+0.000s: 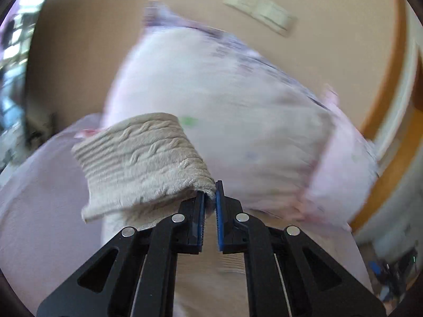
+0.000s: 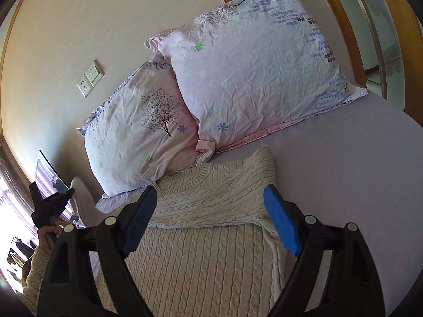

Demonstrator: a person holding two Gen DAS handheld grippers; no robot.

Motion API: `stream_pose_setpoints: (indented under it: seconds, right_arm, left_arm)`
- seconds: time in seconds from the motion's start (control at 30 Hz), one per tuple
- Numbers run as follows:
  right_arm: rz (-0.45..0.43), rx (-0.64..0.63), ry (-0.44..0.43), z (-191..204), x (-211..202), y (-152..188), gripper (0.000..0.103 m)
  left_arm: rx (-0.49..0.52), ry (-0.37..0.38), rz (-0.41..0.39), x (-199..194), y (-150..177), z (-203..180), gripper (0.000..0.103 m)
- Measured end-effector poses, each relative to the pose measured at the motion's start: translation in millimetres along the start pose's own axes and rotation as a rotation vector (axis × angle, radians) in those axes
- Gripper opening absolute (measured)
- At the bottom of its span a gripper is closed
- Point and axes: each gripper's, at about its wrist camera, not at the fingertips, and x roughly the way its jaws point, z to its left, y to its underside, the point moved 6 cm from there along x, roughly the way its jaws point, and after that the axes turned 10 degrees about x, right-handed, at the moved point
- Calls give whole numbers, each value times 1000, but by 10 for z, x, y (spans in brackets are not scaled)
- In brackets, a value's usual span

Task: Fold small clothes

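A cream cable-knit sweater lies flat on the lilac bed sheet, its neck end toward the pillows, with one sleeve folded across its chest. My right gripper is open and empty, hovering just above the folded part. My left gripper is shut on a piece of the same cream knit, lifted above the bed; that view is motion-blurred. The left gripper also shows small at the left edge of the right wrist view, held by a hand.
Two floral pillows lean against the beige wall at the head of the bed. A wall socket plate sits above them. A wooden bed frame and door frame run along the right.
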Motion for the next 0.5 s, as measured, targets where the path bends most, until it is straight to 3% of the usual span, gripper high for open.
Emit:
stream_pose_setpoints:
  seconds: [0.07,0.1,0.13,0.2,0.27,0.3,0.33,0.43,0.5]
  right_arm:
    - [27,9,2,-48,41,82,83]
    - [54,20,7,-92,66,147,83]
    - [78,32,13,-136,74,194,83]
    - [127,58,24,-274,44,290,83]
    - [149,63,58,-435,-49,348,83]
    - [165,64,80,-534,-100,385,83]
    - [180,70,99,-615,-133,414,83]
    - [252,115,115,-842,-168,572,82]
    - [309,150,88,-917,-143,722,75]
  left_arm:
    - [149,158,88,340,225,-924,11]
    - [204,199,143,478,386,-1222,21]
    - [258,227,209,605,575,-1481,34]
    - [320,236,279,661,855,-1675,39]
    - [327,210,283,515,981,-1552,51]
    - [306,173,273,389,1007,-1366,68]
    - [278,131,266,259,1037,-1169,78]
    - [204,38,310,-50,1159,-565,79]
    - [108,28,353,-247,1352,-219,79]
